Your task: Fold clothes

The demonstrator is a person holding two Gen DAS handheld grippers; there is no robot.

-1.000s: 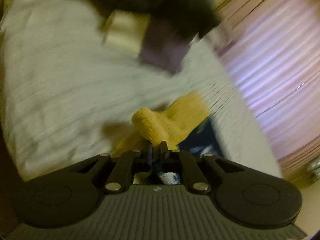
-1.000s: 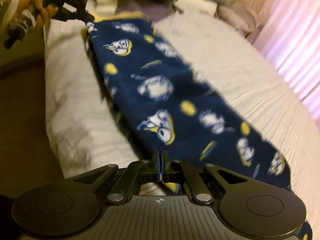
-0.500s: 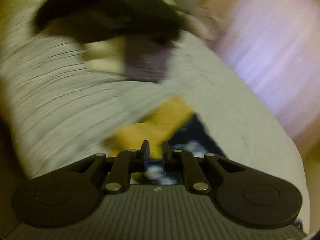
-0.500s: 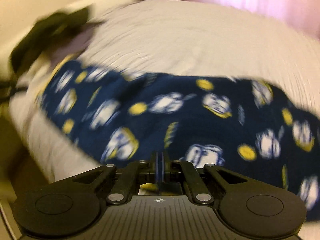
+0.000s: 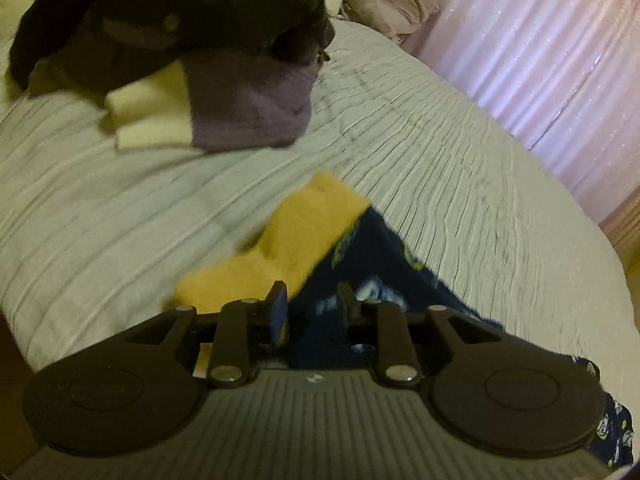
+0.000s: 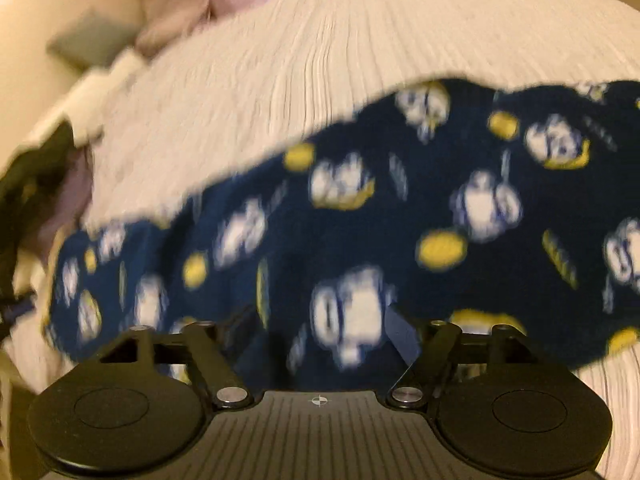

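While both grippers hang over the bed's near edge, their jaws are opening with nothing pinched between the pads — a release, I judge, so the fleece can settle flat. The right gripper [image 6: 320, 344] stands wide above the navy printed fleece [image 6: 360, 220], which lies stretched along that edge in a long band, apparently laid out for a fold. The left gripper [image 5: 310, 304] shows only a narrow gap; the fleece's yellow cuff [image 5: 296, 236] lies just beyond its fingertips, flopped on the bedspread [image 5: 440, 152] (it looks free, not held). The cuff end points toward the bed's middle, probably because that end was drawn inward. Farther off, toward the head of the bed, a pile [image 5: 180, 40] of dark, purple and cream clothes waits — likely unfolded still. Pink curtains [image 5: 552, 60] hang beyond the far side.
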